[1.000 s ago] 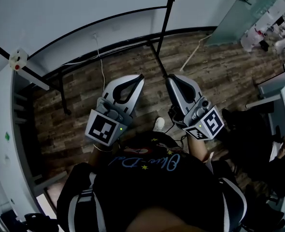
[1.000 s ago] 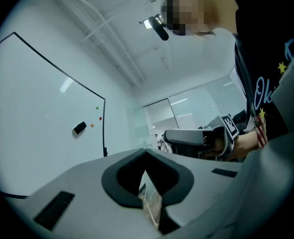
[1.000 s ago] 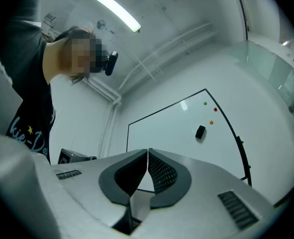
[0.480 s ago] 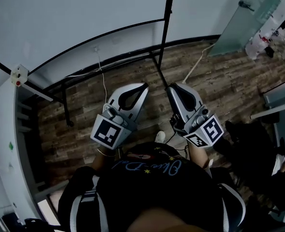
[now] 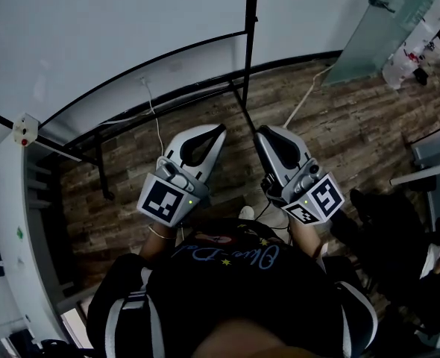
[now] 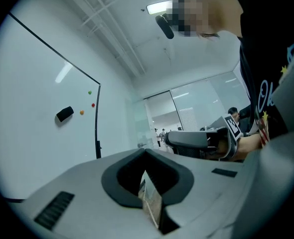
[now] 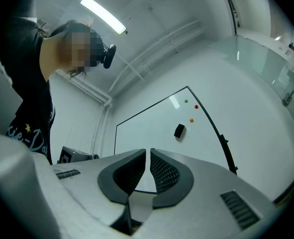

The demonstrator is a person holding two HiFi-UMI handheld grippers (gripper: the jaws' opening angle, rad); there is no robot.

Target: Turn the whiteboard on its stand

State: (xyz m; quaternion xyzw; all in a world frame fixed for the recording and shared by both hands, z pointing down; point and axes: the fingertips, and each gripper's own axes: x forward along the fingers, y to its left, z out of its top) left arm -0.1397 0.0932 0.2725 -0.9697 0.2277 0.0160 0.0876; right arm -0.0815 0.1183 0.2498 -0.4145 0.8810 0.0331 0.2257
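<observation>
Approach narrows as the left gripper (image 5: 220, 129) and right gripper (image 5: 258, 135), both with jaws pressed together and empty, now sit nearer the whiteboard (image 5: 123, 24) straight ahead, its stand post (image 5: 247, 51) rising beyond and between their tips, untouched, so turning has not begun.

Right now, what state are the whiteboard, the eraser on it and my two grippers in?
Whiteboard: upright on its stand, neither gripper touching it.
Eraser: stuck on the board's face.
Left gripper: shut, nothing between its jaws.
Right gripper: shut, nothing between its jaws.
</observation>
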